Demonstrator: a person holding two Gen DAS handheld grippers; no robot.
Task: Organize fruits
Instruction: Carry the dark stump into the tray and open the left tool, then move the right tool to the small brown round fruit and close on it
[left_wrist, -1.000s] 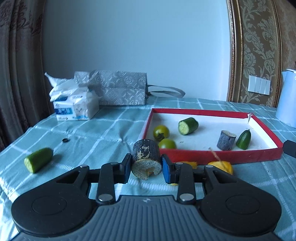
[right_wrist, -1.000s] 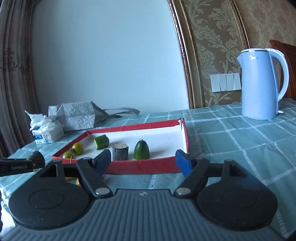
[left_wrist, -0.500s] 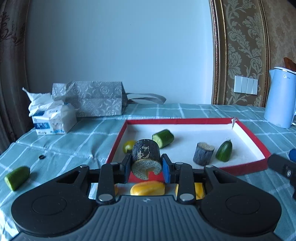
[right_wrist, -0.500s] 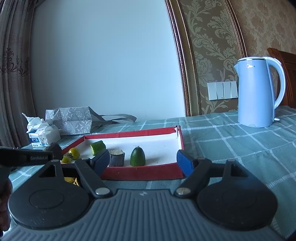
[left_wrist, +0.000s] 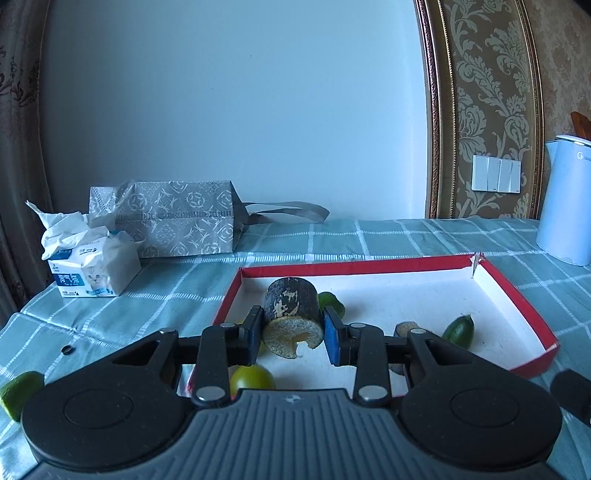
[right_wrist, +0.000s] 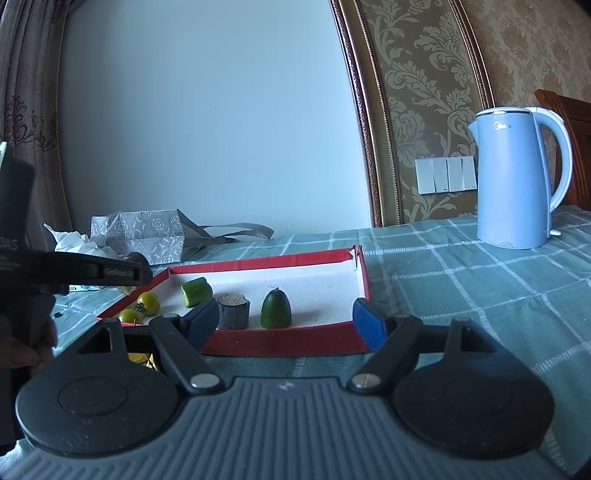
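Observation:
My left gripper (left_wrist: 292, 334) is shut on a dark-skinned cylinder chunk (left_wrist: 291, 314) with a pale notched cut face, held above the near-left part of the red-rimmed white tray (left_wrist: 517, 295). Inside the tray lie a round green fruit (left_wrist: 253, 380), a cucumber piece (left_wrist: 332, 302), another dark chunk (left_wrist: 404, 328) and a green cucumber end (left_wrist: 458, 330). My right gripper (right_wrist: 284, 319) stands open before the tray's front wall (right_wrist: 291, 339), with nothing between its pads. From there I see the cucumber piece (right_wrist: 195, 291), dark chunk (right_wrist: 232, 312), cucumber end (right_wrist: 276, 314) and two round fruits (right_wrist: 147, 301).
A cucumber piece (left_wrist: 18, 391) lies on the checked cloth at far left, and yellow pieces (right_wrist: 140, 358) sit in front of the tray. A tissue pack (left_wrist: 88, 266) and a grey bag (left_wrist: 173, 221) stand at back left, a blue kettle (right_wrist: 517, 177) at back right.
My left gripper has carried the dark chunk rightward and forward, from in front of the tray to above its near-left corner. The right gripper has stayed put.

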